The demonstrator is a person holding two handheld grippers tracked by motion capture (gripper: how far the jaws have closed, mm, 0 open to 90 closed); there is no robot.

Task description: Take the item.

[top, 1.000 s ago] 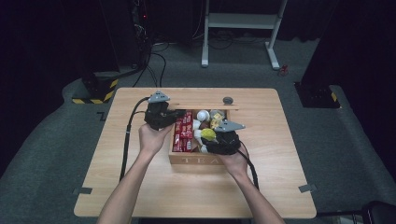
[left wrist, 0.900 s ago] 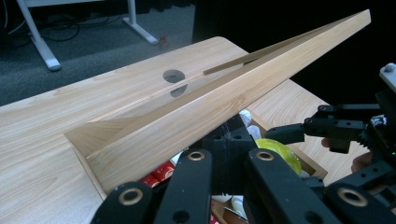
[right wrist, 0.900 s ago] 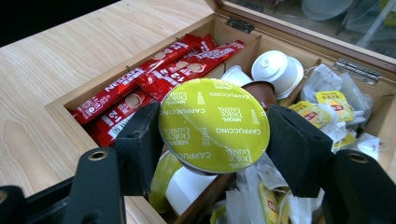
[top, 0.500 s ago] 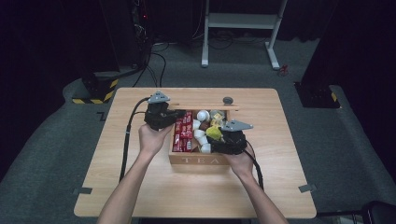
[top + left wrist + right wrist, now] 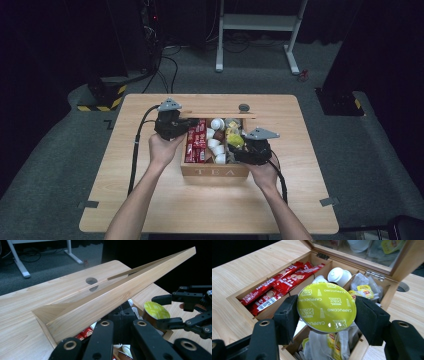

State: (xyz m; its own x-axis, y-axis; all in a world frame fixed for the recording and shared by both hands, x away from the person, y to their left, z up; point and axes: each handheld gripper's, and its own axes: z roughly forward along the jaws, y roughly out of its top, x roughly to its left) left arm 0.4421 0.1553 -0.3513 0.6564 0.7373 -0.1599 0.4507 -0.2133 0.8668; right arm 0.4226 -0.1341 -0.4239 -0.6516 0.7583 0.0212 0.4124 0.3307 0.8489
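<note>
A wooden tea box (image 5: 215, 171) stands mid-table with its glass-paned lid (image 5: 215, 115) (image 5: 105, 302) (image 5: 362, 255) raised. My left gripper (image 5: 185, 124) (image 5: 122, 317) is at the lid's left end, shut on it and holding it up. My right gripper (image 5: 239, 145) (image 5: 326, 307) (image 5: 175, 312) hovers over the box's right side, shut on a yellow-green cappuccino capsule (image 5: 236, 140) (image 5: 326, 306) (image 5: 156, 310). Inside lie red coffee sachets (image 5: 196, 140) (image 5: 274, 287) on the left, white capsules (image 5: 216, 140) (image 5: 338, 275) in the middle and tea bags (image 5: 364, 290) on the right.
A round cable hole (image 5: 244, 107) (image 5: 91, 280) sits in the table (image 5: 150, 200) just behind the lid. Black cables trail from both grippers toward the person. A white desk frame (image 5: 260, 25) stands on the floor beyond the table.
My right gripper has moved a little to the right and slightly up with the capsule in it. The left gripper and the lid have stayed put.
</note>
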